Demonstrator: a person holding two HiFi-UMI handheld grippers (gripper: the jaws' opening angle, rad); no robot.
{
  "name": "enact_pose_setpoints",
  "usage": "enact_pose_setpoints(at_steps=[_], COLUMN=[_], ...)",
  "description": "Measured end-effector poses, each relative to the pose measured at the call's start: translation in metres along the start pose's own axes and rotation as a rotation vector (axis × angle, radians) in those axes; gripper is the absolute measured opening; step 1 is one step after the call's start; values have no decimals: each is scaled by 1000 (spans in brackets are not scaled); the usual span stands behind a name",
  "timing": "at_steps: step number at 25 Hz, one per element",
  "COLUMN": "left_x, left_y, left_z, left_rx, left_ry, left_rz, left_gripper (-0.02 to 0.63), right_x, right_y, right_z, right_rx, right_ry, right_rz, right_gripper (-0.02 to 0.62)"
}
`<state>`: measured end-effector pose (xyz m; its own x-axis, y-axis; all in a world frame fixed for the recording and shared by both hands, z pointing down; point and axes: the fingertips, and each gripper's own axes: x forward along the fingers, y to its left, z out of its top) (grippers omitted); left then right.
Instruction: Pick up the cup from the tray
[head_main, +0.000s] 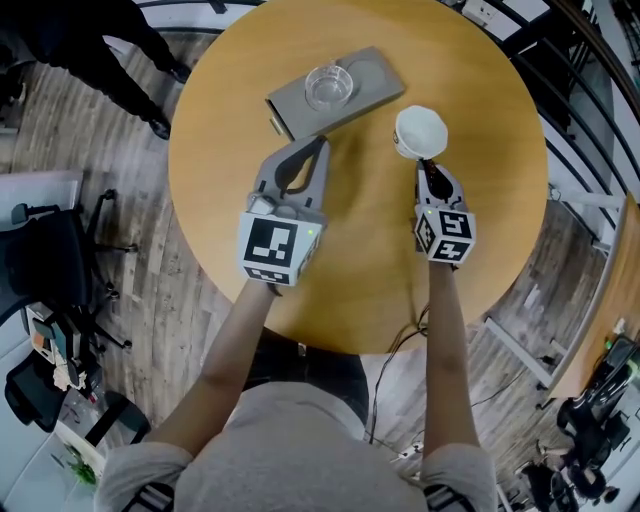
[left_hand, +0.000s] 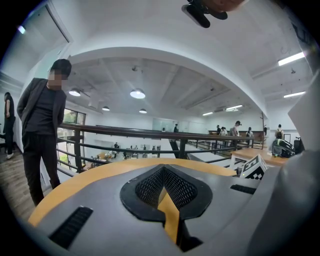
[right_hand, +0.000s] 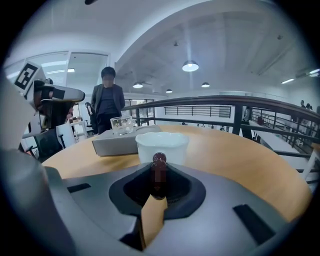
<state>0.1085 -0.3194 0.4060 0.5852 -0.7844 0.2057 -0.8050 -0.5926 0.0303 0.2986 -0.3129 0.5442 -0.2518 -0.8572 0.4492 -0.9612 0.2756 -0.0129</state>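
Note:
A grey tray lies at the far side of the round wooden table, with a clear glass cup standing on it. A white cup is off the tray, to its right over the table. My right gripper is right behind it, shut on a dark reddish part at the cup's near side, seemingly its handle. In the right gripper view the white cup fills the space beyond the jaw tips. My left gripper is shut on nothing, its tips just short of the tray's front edge.
A person in dark clothes stands beyond the table's far left side, also in the right gripper view as the person. A black office chair stands on the floor at the left. A railing runs behind the table.

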Motion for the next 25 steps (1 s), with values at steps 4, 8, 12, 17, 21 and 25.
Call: enact_pose_setpoints(at_steps=[4,8,12,17,21,25], left_x=[-3,-3,-2,-3,-3,-5], left_y=[3,5,6,5,4,3], left_z=[-1,-3,-3,-3,-3,2], left_rx=[-1,-8,-12,-20,-19,-23], left_ry=[-1,-3,-3,-11,-17,-27], left_rz=[6,9,11,14,13,12], left_gripper=[6,6,6,6,6,6], right_x=[1,0,1,2,5,-4], right_y=[4,7,8,6,11,15], right_z=[-2,-7,-13,-20,-21,-12], right_rx=[-13,-42,-46,-49,3,-6], right_ry=[-9,-19,-22,-13,1,-18], right_rz=[-6,-21,-31,-48,-21,-26], right_gripper=[35,35,35,35,186,187])
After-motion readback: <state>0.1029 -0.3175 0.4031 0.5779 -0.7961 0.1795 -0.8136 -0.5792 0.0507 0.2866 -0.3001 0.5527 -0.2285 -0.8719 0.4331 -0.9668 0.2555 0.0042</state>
